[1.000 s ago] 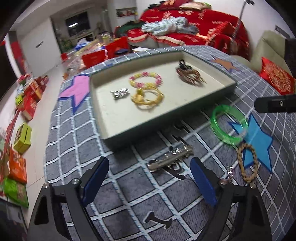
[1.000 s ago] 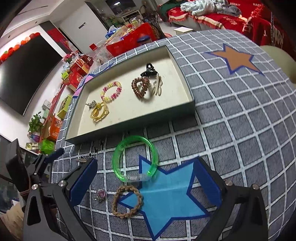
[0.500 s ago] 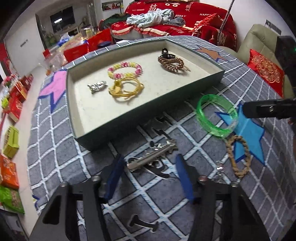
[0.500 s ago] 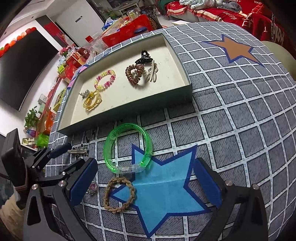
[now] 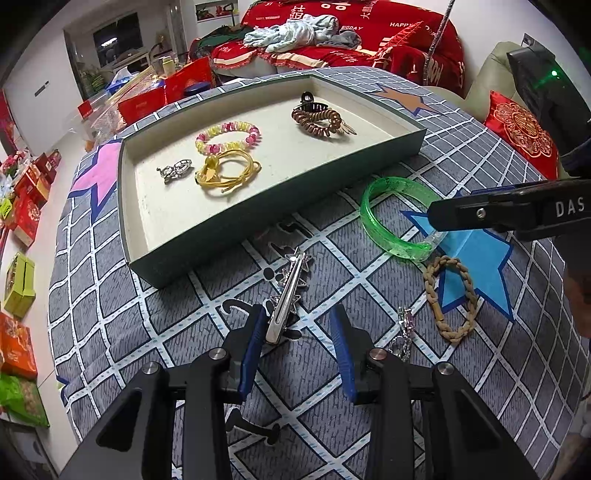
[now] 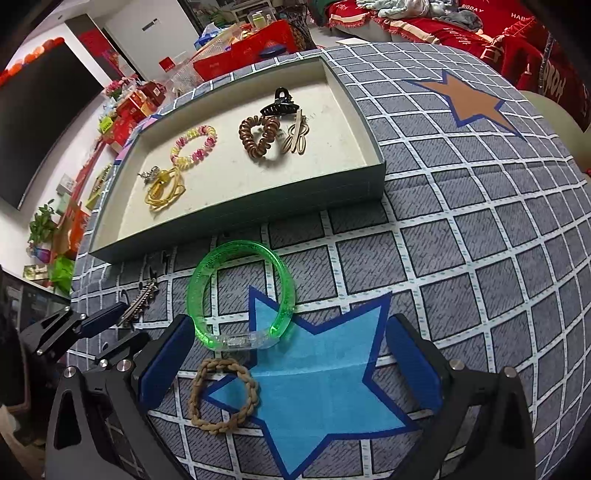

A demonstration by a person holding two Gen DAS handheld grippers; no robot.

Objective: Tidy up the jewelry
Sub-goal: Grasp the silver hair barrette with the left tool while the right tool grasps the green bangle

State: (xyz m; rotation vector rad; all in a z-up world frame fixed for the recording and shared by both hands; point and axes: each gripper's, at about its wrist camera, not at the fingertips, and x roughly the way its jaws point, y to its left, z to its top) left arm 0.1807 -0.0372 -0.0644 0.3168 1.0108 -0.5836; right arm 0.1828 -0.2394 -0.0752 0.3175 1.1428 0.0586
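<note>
A silver star hair clip [image 5: 290,293] lies on the grey checked cloth between my left gripper's [image 5: 298,326] blue pads; its near end touches the left pad [image 5: 253,339], the right pad stands apart. The jaws are partly closed, not clamped. The clip also shows in the right wrist view [image 6: 142,297]. My right gripper [image 6: 290,363] is wide open over a green bangle [image 6: 242,295] and a braided tan hair tie [image 6: 223,397]. The green-walled tray [image 5: 258,218] holds a beaded bracelet [image 5: 227,136], a yellow cord tie [image 5: 227,171], a silver charm [image 5: 175,170], a brown coil tie [image 5: 316,120] and a black claw clip [image 5: 312,105].
A small pink-silver trinket [image 5: 404,334] lies by my left gripper's right finger. The right gripper's finger [image 5: 509,212] reaches in over the bangle [image 5: 399,218] in the left wrist view. A red-covered sofa [image 5: 351,33] and boxes on the floor [image 5: 22,214] surround the table.
My left gripper has moved forward onto the hair clip and narrowed its jaws around it; the clip has turned lengthwise. My right gripper has come closer to the green bangle, still open.
</note>
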